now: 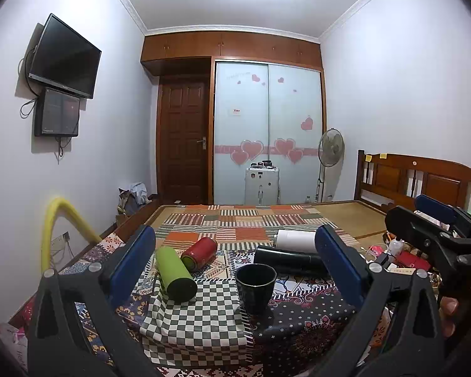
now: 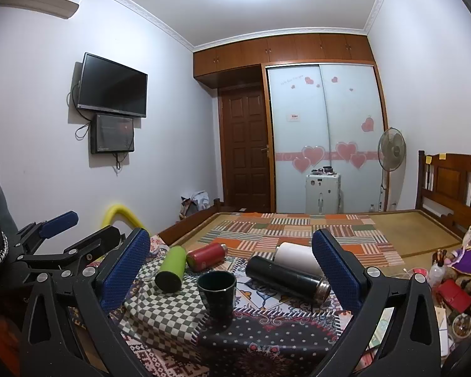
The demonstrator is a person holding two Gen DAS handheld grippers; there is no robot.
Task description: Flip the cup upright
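Standing upright on the patterned cloth (image 2: 267, 339), mouth up: dark cup (image 2: 217, 292), centred between the spread blue fingers (image 2: 125, 270) of the right gripper (image 2: 232, 270). Lying on their sides: green bottle (image 2: 172, 268) at ten o'clock, red bottle (image 2: 206, 256) at eleven, black flask (image 2: 285, 278) and white bottle (image 2: 295, 256) at two. Left gripper (image 2: 56, 235) at nine, also parted.

Not much here gives itself up to reading. On the right claw (image 1: 436, 220), seen from the left wrist view, pale raised letters run up the black body — "DA" is all that comes clear, the rest runs out of sight. The small label (image 1: 236, 112) on the wardrobe door (image 1: 241, 132) carries red print, too small to make out. Faint writing near the top of that door and the maker's mark under the television (image 2: 113, 89) — both blurred beyond reading.
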